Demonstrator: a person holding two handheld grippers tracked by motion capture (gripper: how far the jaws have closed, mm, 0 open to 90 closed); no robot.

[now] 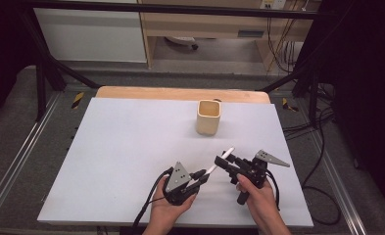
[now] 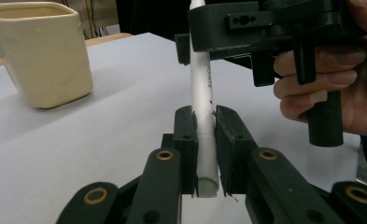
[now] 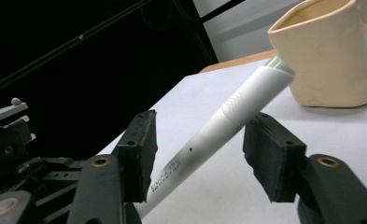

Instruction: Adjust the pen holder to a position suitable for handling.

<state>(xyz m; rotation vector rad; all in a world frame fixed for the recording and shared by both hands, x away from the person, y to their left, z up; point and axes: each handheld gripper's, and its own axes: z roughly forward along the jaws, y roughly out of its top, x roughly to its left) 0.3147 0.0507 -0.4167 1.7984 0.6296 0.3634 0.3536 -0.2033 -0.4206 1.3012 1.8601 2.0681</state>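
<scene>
Pen (image 1: 218, 162) held off the surface (image 1: 131, 147), slanting up toward 1 o'clock, in the near-right part of the high view. Cup (image 1: 209, 117) stands upright at about 12 o'clock from the pen, well apart, mouth open.

Left hand-held gripper (image 1: 203, 177): jaws closed tight on the pen's lower end; the left gripper view has the white barrel (image 2: 202, 112) pinched between both pads, butt end just past them.

Right hand-held gripper (image 1: 223, 163): jaws spread wide, one to each side of the pen's upper half, neither pad touching it. In the right gripper view the barrel (image 3: 228, 119) runs through the gap, and its pale green tip points at the cup (image 3: 330, 56) at 1 o'clock.

Step in hand, as I read it: a handover, or a two-handed pull on the pen, with the right side lined up but not yet gripping.

Next move likely calls for the right jaws to close squarely on the barrel near the ridged collar while the left holds steady. Cup is probably the destination.
</scene>
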